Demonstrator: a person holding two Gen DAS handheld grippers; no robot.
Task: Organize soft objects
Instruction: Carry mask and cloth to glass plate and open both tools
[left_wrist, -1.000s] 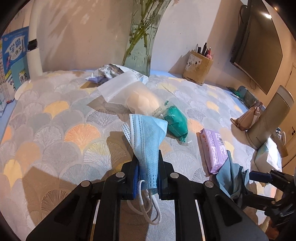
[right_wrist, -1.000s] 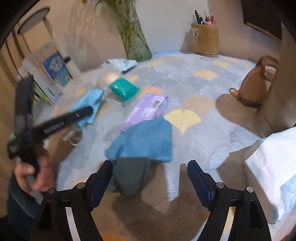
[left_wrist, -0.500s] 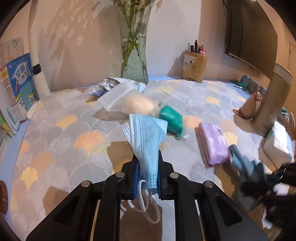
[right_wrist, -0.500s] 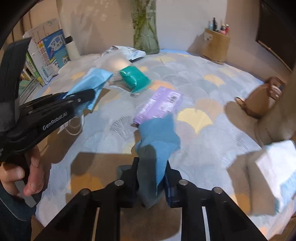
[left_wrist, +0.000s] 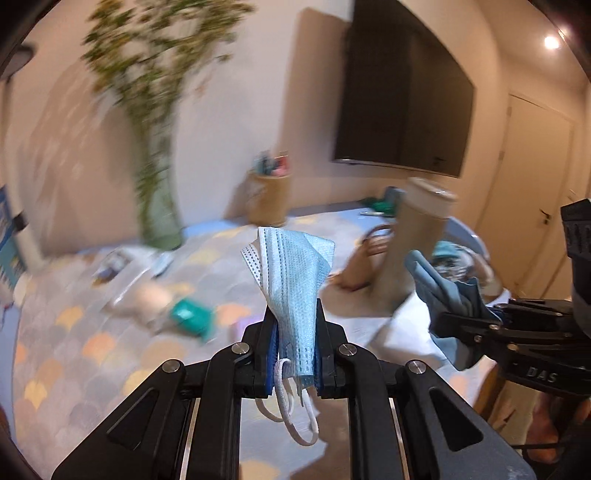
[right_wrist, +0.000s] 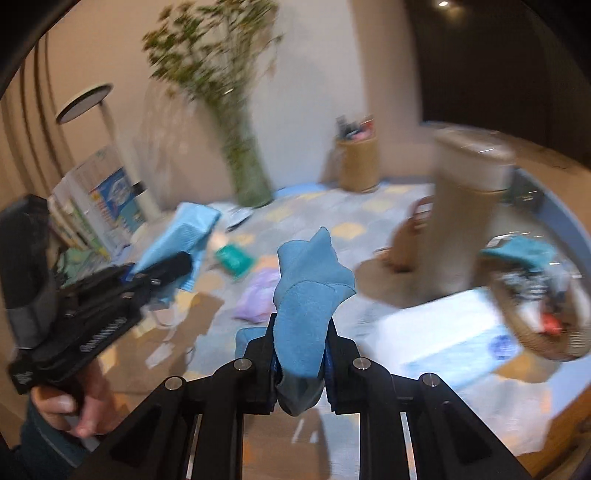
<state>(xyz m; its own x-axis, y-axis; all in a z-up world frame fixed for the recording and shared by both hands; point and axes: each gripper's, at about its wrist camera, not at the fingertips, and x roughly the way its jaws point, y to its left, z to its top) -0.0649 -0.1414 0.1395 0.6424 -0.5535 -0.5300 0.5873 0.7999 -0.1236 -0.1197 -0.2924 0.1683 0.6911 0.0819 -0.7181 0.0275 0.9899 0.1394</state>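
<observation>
My left gripper (left_wrist: 295, 325) is shut on a light blue face mask (left_wrist: 291, 280), held up above the table with its white ear loops hanging below. It also shows at the left of the right wrist view (right_wrist: 184, 236). My right gripper (right_wrist: 300, 332) is shut on a blue cloth (right_wrist: 310, 295), also lifted off the table; the cloth shows at the right of the left wrist view (left_wrist: 443, 291). A green packet (right_wrist: 234, 258), a purple packet (right_wrist: 258, 295) and a pale soft bag (left_wrist: 147, 295) lie on the patterned table (left_wrist: 74, 332).
A wicker basket (right_wrist: 535, 295) with soft items sits at the right table edge, next to a white tissue pack (right_wrist: 454, 339). A tall beige cylinder (right_wrist: 469, 206), a brown bag (right_wrist: 410, 236), a vase of greenery (right_wrist: 243, 162) and a pen holder (right_wrist: 356, 162) stand at the back.
The right gripper closed on the blue cloth and lifted it. Both grippers have risen and swung right with their loads; the views now blur and look toward the wall.
</observation>
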